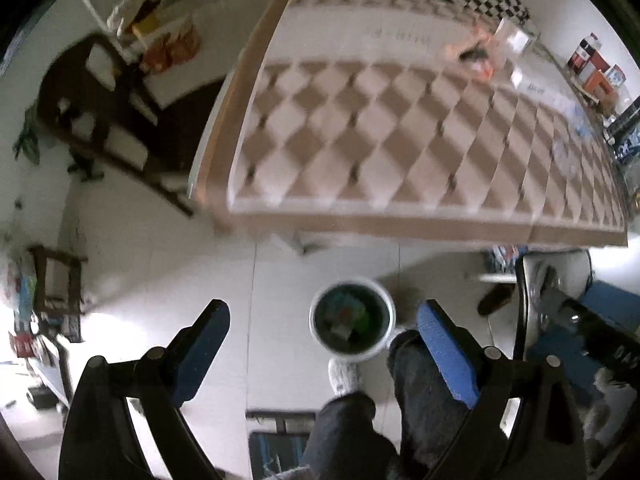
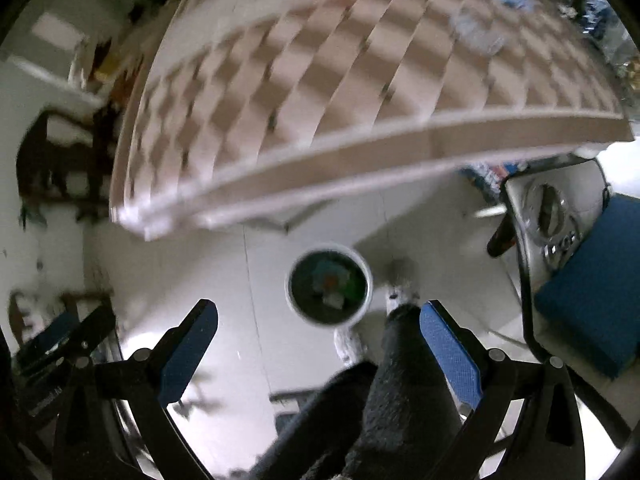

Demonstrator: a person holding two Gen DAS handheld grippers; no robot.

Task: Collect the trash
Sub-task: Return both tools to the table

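Note:
A white round trash bin [image 1: 352, 320] stands on the pale floor just in front of the table, with colourful wrappers lying inside its dark liner; the right wrist view shows the same bin [image 2: 329, 283]. My left gripper [image 1: 322, 322] hangs high above it, open and empty. My right gripper [image 2: 318, 322] is also open and empty above the floor. Orange and black trash [image 1: 476, 56] lies at the far side of the checkered tablecloth [image 1: 360, 136], blurred. Crumpled clear plastic [image 2: 478, 28] lies on the cloth near the right end.
A person's dark trouser legs and pale slippers [image 1: 344, 374] stand beside the bin. A dark wooden chair [image 1: 100, 112] sits left of the table. A blue cushioned seat [image 2: 592, 292] and a white appliance [image 2: 552, 216] are at the right. Boxes [image 1: 592, 68] line the far right.

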